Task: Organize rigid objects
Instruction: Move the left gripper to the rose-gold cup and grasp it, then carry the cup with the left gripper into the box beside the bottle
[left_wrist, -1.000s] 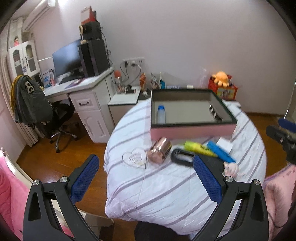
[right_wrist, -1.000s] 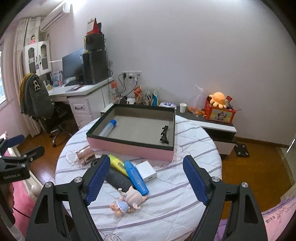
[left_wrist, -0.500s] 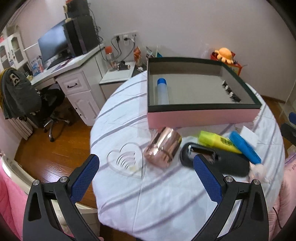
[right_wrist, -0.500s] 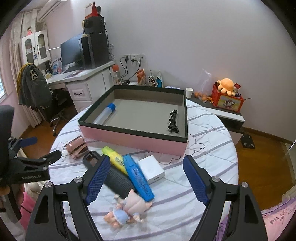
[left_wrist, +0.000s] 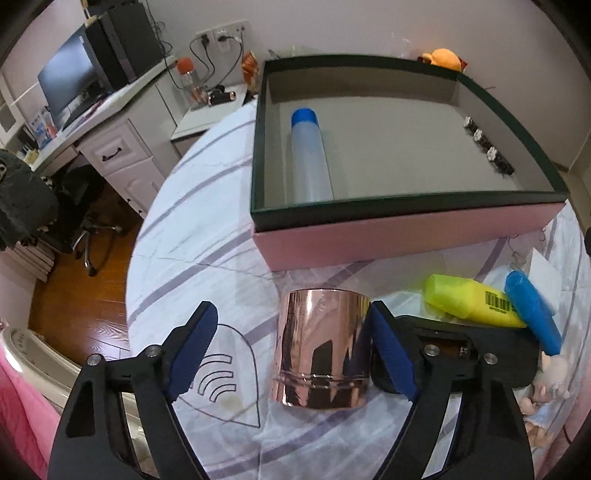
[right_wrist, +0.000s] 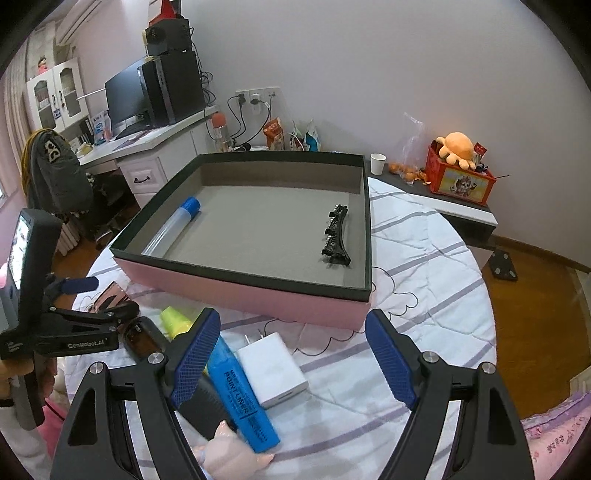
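L gripper (left_wrist: 291, 343) dropped low, wide astride copper cup (left_wrist: 322, 349); R gripper (right_wrist: 291, 358) wide, hovering.

Between my left pads lies a rose-gold metal cup (left_wrist: 322, 349), glossy like a mirror. My finger pads (left_wrist: 390, 353) are blue rubber, rough with a fine grid. The pink cardboard box (right_wrist: 236, 291) at frame centre looks matt; the striped white tablecloth (right_wrist: 424, 258) is soft quilted cloth.

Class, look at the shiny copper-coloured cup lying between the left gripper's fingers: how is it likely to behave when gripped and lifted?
The copper cup lies on its side, so it may roll if nudged. Its mirror-smooth wall looks slippery. It seems rigid, so the open left gripper should close without crushing it.
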